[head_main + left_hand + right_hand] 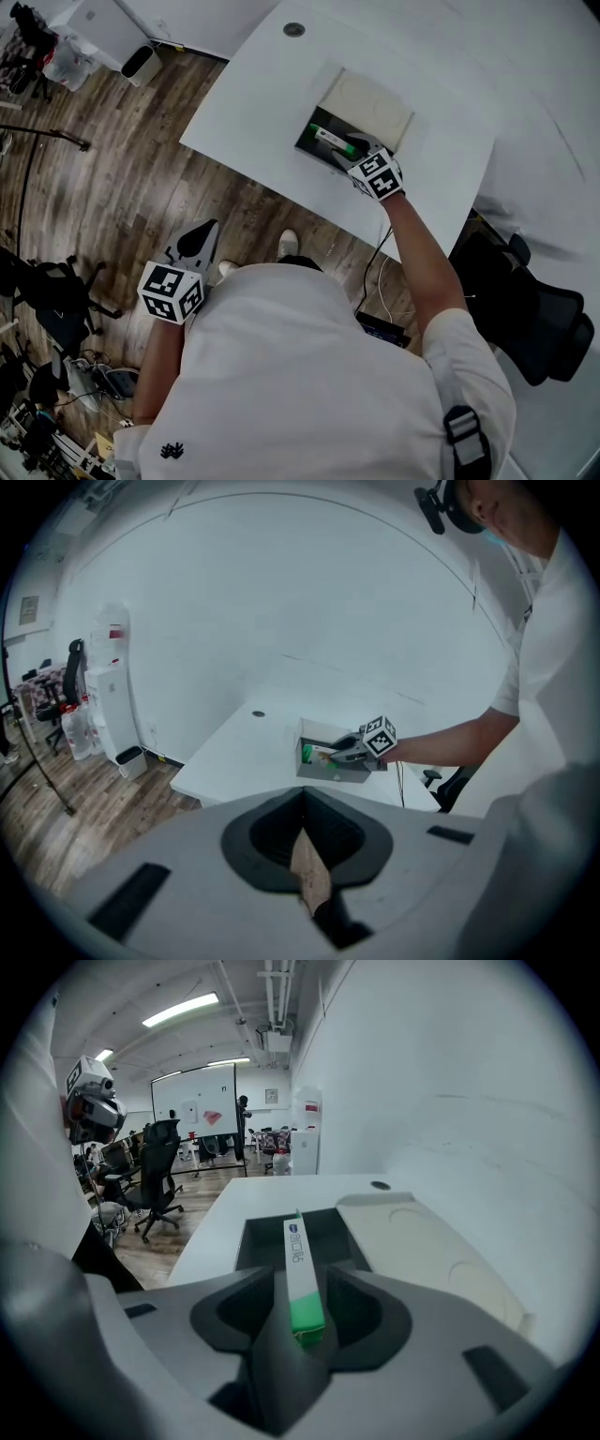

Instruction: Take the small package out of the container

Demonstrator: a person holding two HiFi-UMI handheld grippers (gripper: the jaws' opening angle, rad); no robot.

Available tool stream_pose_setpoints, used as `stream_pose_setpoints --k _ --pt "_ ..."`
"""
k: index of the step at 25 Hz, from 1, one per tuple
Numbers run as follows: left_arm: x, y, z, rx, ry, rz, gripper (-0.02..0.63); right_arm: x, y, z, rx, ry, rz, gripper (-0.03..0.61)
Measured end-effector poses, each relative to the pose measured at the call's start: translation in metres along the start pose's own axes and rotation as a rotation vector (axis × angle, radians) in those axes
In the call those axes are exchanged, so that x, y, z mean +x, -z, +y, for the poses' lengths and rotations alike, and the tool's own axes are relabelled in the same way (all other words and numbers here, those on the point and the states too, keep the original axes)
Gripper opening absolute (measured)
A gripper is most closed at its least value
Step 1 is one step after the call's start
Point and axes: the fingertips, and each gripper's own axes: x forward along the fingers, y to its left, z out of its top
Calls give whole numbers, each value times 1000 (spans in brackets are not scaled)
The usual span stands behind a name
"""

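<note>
A long white package with a green end [333, 141] lies tilted in the dark grey container [309, 150], whose pale lid [375, 103] lies folded back on the white table [262, 94]. My right gripper [352, 155] reaches into the container. In the right gripper view the package [302, 1269] lies between the jaws, green end nearest, and the gripper [300, 1277] stands open around it, not pressing. My left gripper [208, 227] hangs shut and empty over the wood floor, well short of the table; its closed jaws [302, 794] point toward the container [328, 771].
The table's near edge runs just below the container. A black office chair [534, 309] stands to the right of the table. A small bin [141, 64] sits by the wall at the far left. More chairs and gear [56, 300] crowd the floor at the left.
</note>
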Motion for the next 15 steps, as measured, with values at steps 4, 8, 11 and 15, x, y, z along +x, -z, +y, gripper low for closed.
stream_pose_setpoints --k 4,8,11,15 --pt "1 -4 -3 20 -6 0 6 6 6 1 -9 -6 17 176" --pt "4 -6 -5 25 -9 0 7 8 10 2 -30 -8 34 130" --pt "4 -7 -4 23 -12 2 8 9 9 2 -33 -4 33 106" --pt "5 -9 -3 25 -3 3 6 10 7 3 -44 -12 32 97"
